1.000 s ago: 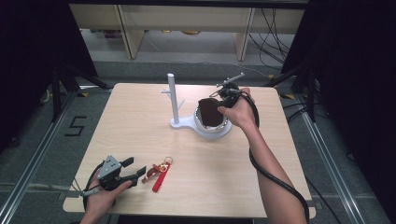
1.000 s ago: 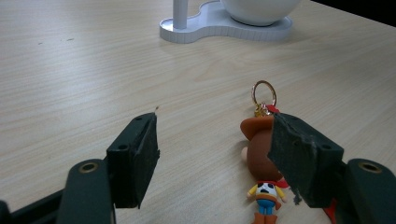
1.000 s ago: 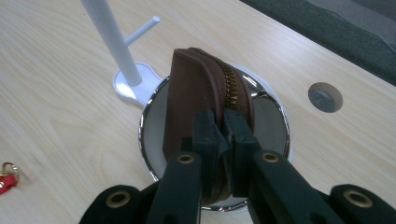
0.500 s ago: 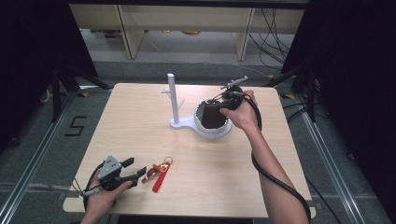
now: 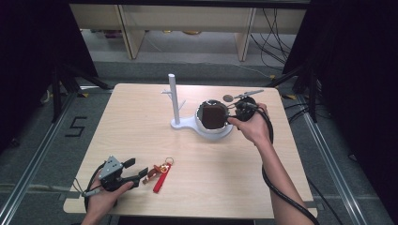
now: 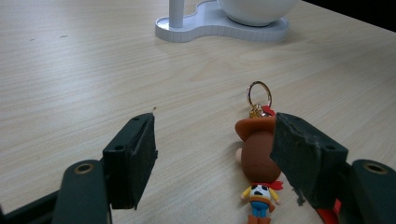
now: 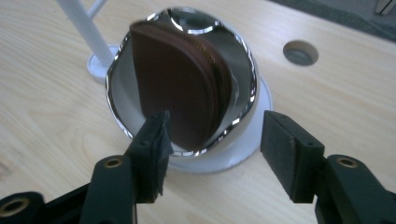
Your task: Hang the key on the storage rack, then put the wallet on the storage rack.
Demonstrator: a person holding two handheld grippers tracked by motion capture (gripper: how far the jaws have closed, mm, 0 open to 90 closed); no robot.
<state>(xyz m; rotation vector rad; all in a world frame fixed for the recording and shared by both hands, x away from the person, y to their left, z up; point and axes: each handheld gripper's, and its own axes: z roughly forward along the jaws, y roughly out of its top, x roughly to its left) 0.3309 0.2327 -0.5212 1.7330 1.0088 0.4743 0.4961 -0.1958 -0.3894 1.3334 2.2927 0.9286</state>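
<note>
Near the desk's front-left corner, the left gripper [image 5: 133, 171] is held low and level by the left hand [image 5: 101, 197], its jaws spread wide with nothing pressed between them. Just ahead of it a small cowboy-figure keychain with a brown hat, gold ring and red strap [image 6: 258, 163] lies flat on the pale wooden desk [image 5: 141, 131]. In the left gripper view the figure is seen close against the inner face of the right-hand pad, untouched. The wide stance is judged to be a readying for a pick-up.

Farther back, toward the rear-right part of the desk, a white plastic stand with a tall upright post [image 5: 174, 101] carries a white bowl with a chrome rim [image 7: 243, 100]. A dark brown leather zipped coin pouch [image 7: 180, 88] stands on edge inside that bowl, leaning against its wall. The right gripper [image 7: 212, 140] is held over the bowl's near rim; its jaws have just been opening and stand apart, with nothing gripped. The pouch appears to have been set down there, the bowl serving as a catch-all. A round cable hole [image 7: 300, 52] is cut in the desk beyond.
</note>
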